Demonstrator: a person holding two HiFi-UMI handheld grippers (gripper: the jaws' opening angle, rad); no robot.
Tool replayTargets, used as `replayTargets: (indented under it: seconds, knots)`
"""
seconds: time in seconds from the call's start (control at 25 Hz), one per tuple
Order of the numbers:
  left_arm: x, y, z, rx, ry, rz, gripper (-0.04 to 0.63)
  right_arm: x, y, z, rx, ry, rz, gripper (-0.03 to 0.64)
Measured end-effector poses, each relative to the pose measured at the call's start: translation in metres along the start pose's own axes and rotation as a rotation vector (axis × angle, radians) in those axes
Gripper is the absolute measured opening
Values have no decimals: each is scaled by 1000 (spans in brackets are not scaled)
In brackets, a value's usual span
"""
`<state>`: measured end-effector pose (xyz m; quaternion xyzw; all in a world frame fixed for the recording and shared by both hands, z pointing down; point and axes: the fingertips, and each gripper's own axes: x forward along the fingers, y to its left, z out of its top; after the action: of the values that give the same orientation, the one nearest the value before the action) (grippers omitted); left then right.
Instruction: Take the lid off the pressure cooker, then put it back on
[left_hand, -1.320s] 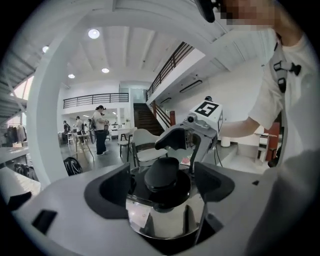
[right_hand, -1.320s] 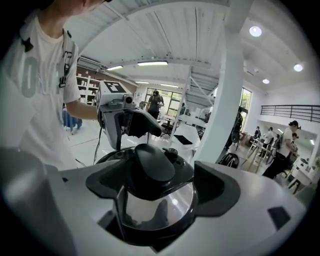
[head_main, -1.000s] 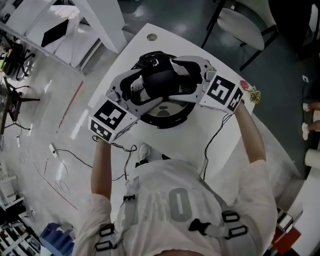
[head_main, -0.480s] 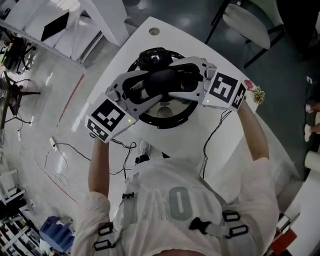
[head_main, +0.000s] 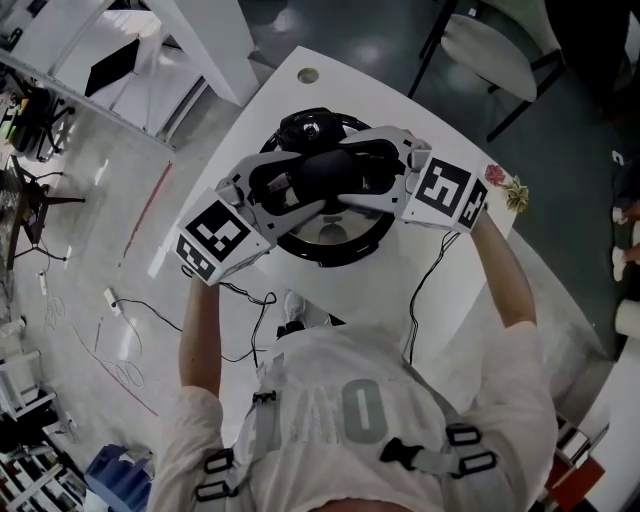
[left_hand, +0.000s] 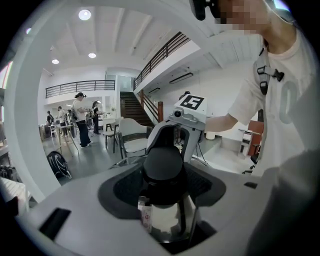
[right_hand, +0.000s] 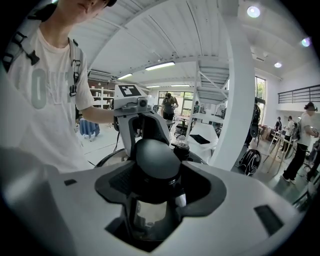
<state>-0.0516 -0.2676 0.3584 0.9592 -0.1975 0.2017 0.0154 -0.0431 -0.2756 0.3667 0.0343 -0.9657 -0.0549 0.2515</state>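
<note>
Knob grabbed, lid not off yet
Left gripper (left_hand: 162, 175) and right gripper (right_hand: 152, 167) just closed, clamping the knob (head_main: 325, 170) from 8 and 3 o'clock. The lid (head_main: 330, 232) looks seated on the cooker (head_main: 325, 258). Lifting and refitting are left.

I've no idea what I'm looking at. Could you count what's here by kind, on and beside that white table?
Black round pressure cooker, lid on: 1
Black domed lid knob: 1
White hand-held grippers (left gripper, right gripper), jaws just closed on that knob: 2
White-seated chair: 1
Total: 5
</note>
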Motion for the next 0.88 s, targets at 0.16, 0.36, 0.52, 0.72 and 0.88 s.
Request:
replayTargets:
  seconds: [0.16,0.36,0.52,0.72,0.88]
  knots:
    - [-3,0,-3,17,9,-51,259,2,2,1,23,1,-53,282]
    - [-6,-4,-3,59,19,-158,259,2,6,2,66,37,-144,281]
    - [-8,-3,-3,87,34,-240,261,1,5,3,107,66,-228,276]
    - [-5,-7,-1,143,52,-355,268,-4,7,0,184,103,-355,272]
    - [-4,-8,-3,188,67,-434,273,-3,7,0,236,113,-434,270]
